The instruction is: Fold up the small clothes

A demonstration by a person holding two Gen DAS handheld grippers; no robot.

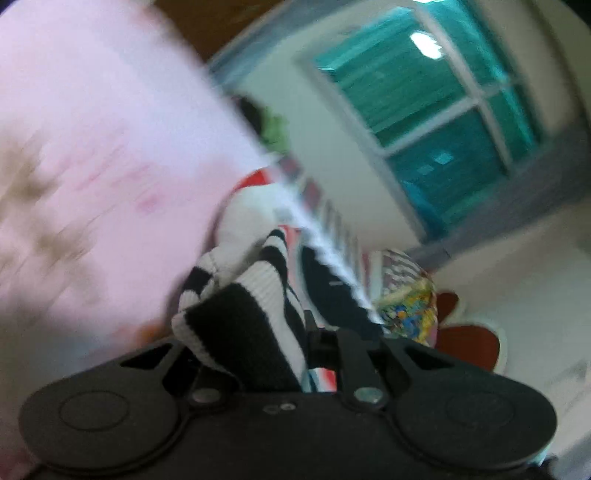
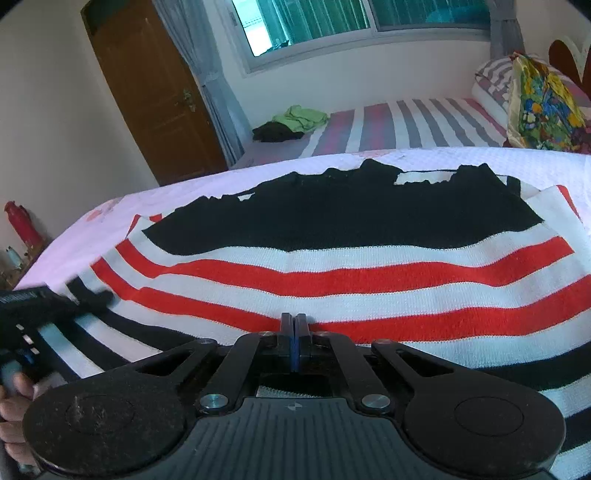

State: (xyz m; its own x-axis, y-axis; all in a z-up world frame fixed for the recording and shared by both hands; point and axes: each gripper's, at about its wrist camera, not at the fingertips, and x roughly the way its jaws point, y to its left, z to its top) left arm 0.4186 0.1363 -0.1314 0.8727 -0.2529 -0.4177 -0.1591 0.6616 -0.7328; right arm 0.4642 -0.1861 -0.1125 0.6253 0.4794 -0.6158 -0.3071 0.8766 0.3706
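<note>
A knit sweater [image 2: 332, 273] with black, white and red stripes lies spread on the pink bed cover [image 2: 147, 192]. My right gripper [image 2: 293, 321] is shut on the sweater's near hem at its middle, low on the bed. My left gripper [image 1: 295, 354] is shut on a bunched black-and-white striped part of the sweater [image 1: 243, 317]; its fingers are hidden by the cloth and the view is blurred. The left gripper also shows at the left edge of the right wrist view [image 2: 74, 301], at the sweater's left side.
A second bed with a striped sheet [image 2: 406, 125] stands behind, with green and dark clothes [image 2: 291, 123] and a colourful pillow [image 2: 543, 107] on it. A wooden door [image 2: 147, 92] is at the left and a window [image 2: 332, 22] at the back. A red bottle [image 2: 20, 221] stands at the far left.
</note>
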